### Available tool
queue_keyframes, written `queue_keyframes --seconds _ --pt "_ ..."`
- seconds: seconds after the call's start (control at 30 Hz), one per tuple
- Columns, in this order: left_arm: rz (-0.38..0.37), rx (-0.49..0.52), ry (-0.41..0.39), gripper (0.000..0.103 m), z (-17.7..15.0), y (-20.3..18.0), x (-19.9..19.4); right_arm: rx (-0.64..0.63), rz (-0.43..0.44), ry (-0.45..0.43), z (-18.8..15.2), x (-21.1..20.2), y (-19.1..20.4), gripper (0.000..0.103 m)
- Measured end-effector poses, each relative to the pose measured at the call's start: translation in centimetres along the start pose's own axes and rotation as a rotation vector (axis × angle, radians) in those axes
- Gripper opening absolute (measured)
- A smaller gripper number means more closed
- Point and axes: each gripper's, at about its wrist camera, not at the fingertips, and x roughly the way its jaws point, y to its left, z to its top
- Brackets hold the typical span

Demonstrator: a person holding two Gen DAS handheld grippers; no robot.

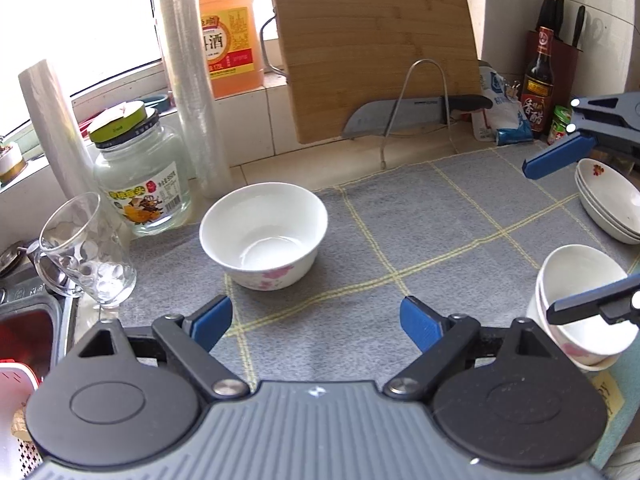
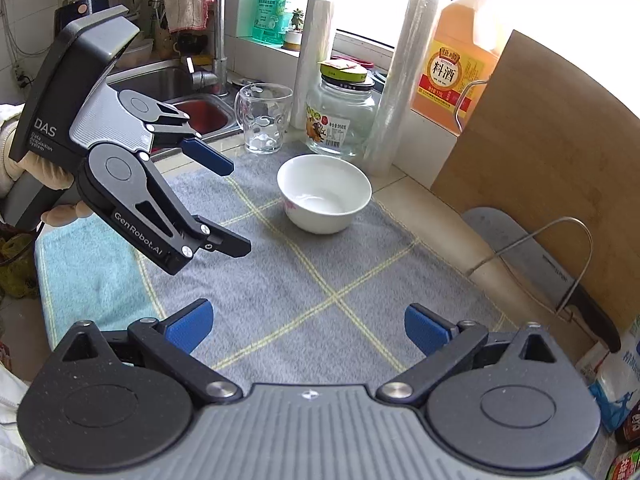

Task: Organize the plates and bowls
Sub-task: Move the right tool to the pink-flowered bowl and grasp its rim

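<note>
Both grippers hang wide open and empty over the grey checked mat (image 1: 400,216). The left gripper (image 1: 316,320) has its jaws spread well apart and aimed straight at the lone bowl (image 1: 264,236), which sits upright on the mat near the glass jar (image 1: 140,176) and the tumbler (image 1: 84,248). That line-up looks deliberate: my guess is this bowl gets collected next.

The right gripper (image 2: 308,330) has its jaws just as wide, nothing held, hovering over bare mat with the same bowl (image 2: 324,192) ahead of it.

Off to the right side in the left wrist view, 2 bowls are nested in a stack (image 1: 576,304), and shallow plates (image 1: 608,204) are piled beyond them. Sorting by shape, it seems, with the single bowl left to join.

Glazed white ceramic, pink blossoms on the outer wall: smooth, rounded, slippery at the rim. The towelling mat is soft and should cushion it. A bamboo board (image 1: 376,52) leans against the wall behind.
</note>
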Motion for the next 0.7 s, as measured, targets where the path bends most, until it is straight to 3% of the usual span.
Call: queue_keyframes --seconds 0.23,0.7 --pt "0.015 -0.004 -0.001 0.091 -0.5 2.9 2.9 0.001 -0.015 0.006 3.7 3.2 -1.0 0.103" --pt "0.076 0.03 -0.077 0.091 -0.8 2.9 7.7 0.175 0.068 0.06 8.8 11.1 -5.6 0.103"
